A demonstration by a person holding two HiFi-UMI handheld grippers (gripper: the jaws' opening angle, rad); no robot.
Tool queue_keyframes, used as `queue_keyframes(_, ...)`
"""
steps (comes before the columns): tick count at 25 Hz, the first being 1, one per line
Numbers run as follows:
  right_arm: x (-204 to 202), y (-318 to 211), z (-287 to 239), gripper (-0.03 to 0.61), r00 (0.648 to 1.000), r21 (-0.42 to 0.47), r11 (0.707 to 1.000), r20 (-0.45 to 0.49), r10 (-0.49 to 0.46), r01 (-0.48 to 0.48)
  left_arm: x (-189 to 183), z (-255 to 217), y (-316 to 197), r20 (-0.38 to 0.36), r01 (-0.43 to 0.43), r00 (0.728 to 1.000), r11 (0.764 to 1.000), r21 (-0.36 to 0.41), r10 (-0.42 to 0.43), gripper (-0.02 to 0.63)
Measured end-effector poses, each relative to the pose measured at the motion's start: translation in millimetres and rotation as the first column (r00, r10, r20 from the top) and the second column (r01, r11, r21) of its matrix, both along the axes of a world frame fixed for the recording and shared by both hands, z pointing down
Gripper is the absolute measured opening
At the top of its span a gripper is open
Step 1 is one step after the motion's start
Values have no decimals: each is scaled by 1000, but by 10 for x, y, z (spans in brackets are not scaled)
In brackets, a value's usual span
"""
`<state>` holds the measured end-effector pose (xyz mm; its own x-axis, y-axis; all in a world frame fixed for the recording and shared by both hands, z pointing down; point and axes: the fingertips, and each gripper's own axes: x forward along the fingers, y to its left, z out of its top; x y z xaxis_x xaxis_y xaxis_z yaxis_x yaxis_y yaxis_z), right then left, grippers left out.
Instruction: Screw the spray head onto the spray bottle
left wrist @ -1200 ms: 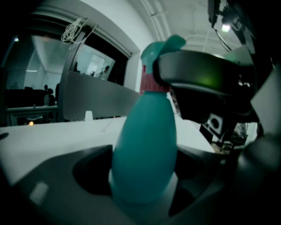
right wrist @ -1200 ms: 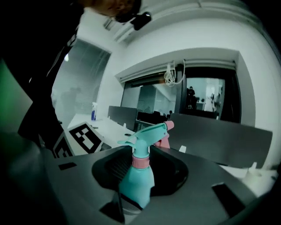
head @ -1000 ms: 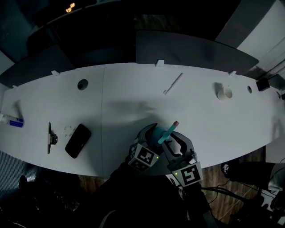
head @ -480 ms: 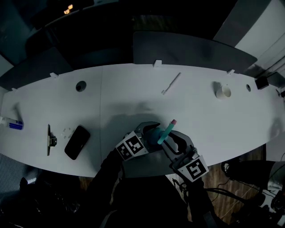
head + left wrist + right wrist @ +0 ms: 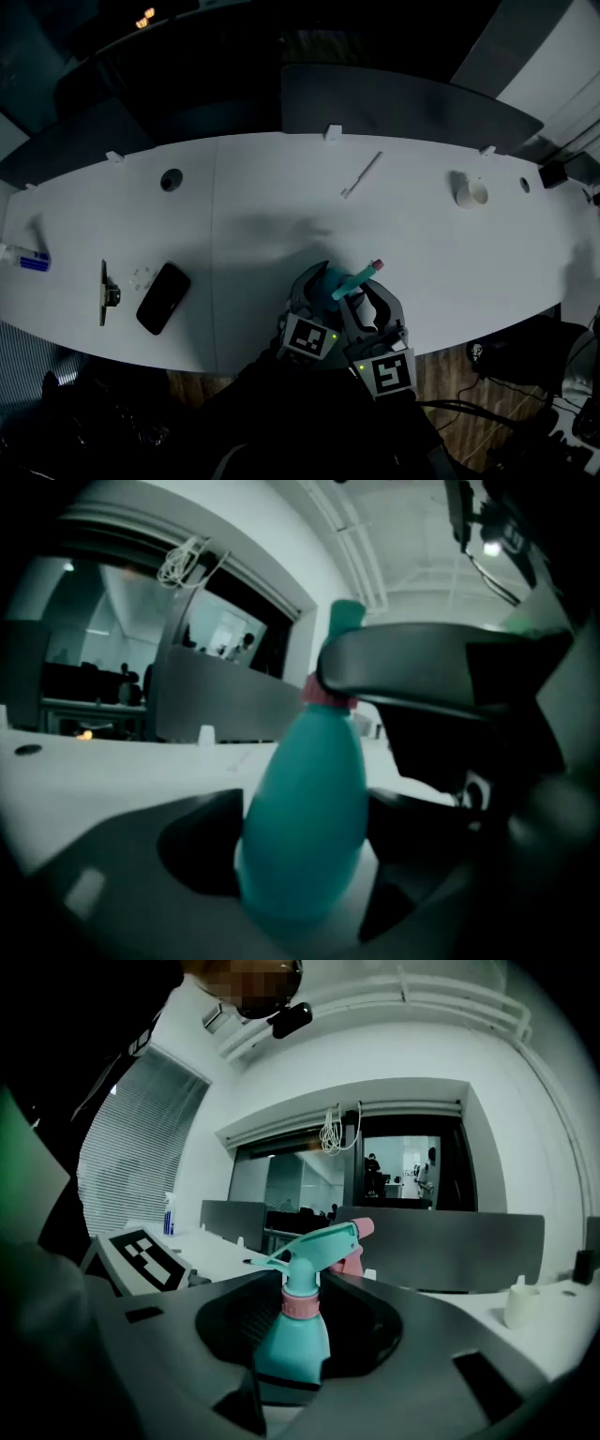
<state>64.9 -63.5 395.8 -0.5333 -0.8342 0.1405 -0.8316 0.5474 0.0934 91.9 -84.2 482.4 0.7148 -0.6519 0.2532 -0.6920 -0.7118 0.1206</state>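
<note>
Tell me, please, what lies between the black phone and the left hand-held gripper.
Nothing: the head view shows only bare table between the black phone and left hand-held gripper.

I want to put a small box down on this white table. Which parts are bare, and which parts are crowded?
Widest bare patch: the right side, between the white cup and the near edge. Also bare: the middle, between the white stick and the spray bottle. Crowded: the left near edge around the phone, and around the spray bottle.
</note>
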Motion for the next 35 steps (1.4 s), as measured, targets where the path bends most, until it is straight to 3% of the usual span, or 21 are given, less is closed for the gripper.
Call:
queue_keyframes(2,-5,-2,-1,130,999,-18,1000,29,-25,26,-16,4,7,-37,-21,999,1000,-22,21,397)
queue_keyframes(4,-24,-6,-3,130,997,-32,997,39,-72,74,-66,-5,33,-54,-161,986,986,-36,159,415)
queue_keyframes(5,-40,-11,-4,130,994,-42,994,42,-101,103,-100,-4,42,-45,-250,968,967,-44,248,446)
queue_keyframes(7,-73,-25,-10,130,986,-63,984,53,-161,164,-126,36,68,0,-439,898,895,-81,440,456)
queue_keyframes(9,-95,-29,-14,130,975,-77,973,61,-214,218,-70,68,120,25,-599,796,792,-120,605,455)
queue_keyframes(10,-96,-29,-13,130,970,-82,968,60,-234,238,-31,66,154,24,-652,751,747,-131,660,437)
queue_keyframes(11,-92,-30,-13,130,967,-82,965,57,-247,251,0,57,182,23,-681,724,720,-132,689,391)
queue_keyframes(12,-85,-31,-16,130,966,-76,964,54,-252,255,14,45,193,25,-682,724,721,-123,690,387)
queue_keyframes(13,-76,-31,-20,130,968,-66,966,51,-245,248,15,33,187,24,-656,750,747,-105,661,385)
queue_keyframes(15,-51,-35,-27,130,979,-33,980,54,-194,196,3,5,136,0,-524,851,850,-54,525,382)
queue_keyframes(17,-32,-42,-33,130,992,-2,994,68,-107,107,-28,-28,72,-32,-325,945,946,-9,325,382)
queue_keyframes(18,-25,-43,-35,130,996,7,998,73,-60,60,-49,-39,47,-37,-223,974,975,1,223,382)
queue_keyframes(20,-11,-42,-34,130,997,15,1000,70,14,-15,-72,-41,11,-28,-40,999,999,4,40,382)
queue_keyframes(22,-2,-39,-23,130,997,8,999,67,38,-38,-62,-17,-1,-8,61,998,998,11,-61,382)
queue_keyframes(23,-3,-37,-15,130,997,2,1000,65,30,-30,-52,-1,7,-6,57,998,998,11,-57,382)
queue_keyframes(25,-19,-31,2,130,998,-7,1000,55,-11,12,-77,-1,45,-38,-48,998,999,-16,48,385)
queue_keyframes(27,-48,-16,20,130,996,-23,997,52,-70,71,-201,-39,87,-62,-213,976,976,-54,210,402)
queue_keyframes(29,-58,-12,22,130,989,-39,990,63,-131,134,-289,-18,82,-43,-378,926,921,-90,376,422)
queue_keyframes(33,-38,-36,16,130,978,-44,979,80,-193,197,-141,48,125,-129,-633,774,758,-158,620,412)
queue_keyframes(34,-32,-37,20,130,977,-43,979,80,-195,199,-109,43,146,-141,-654,756,740,-156,639,383)
queue_keyframes(35,-23,-39,20,130,977,-40,979,81,-195,198,-94,34,155,-137,-653,757,743,-147,639,381)
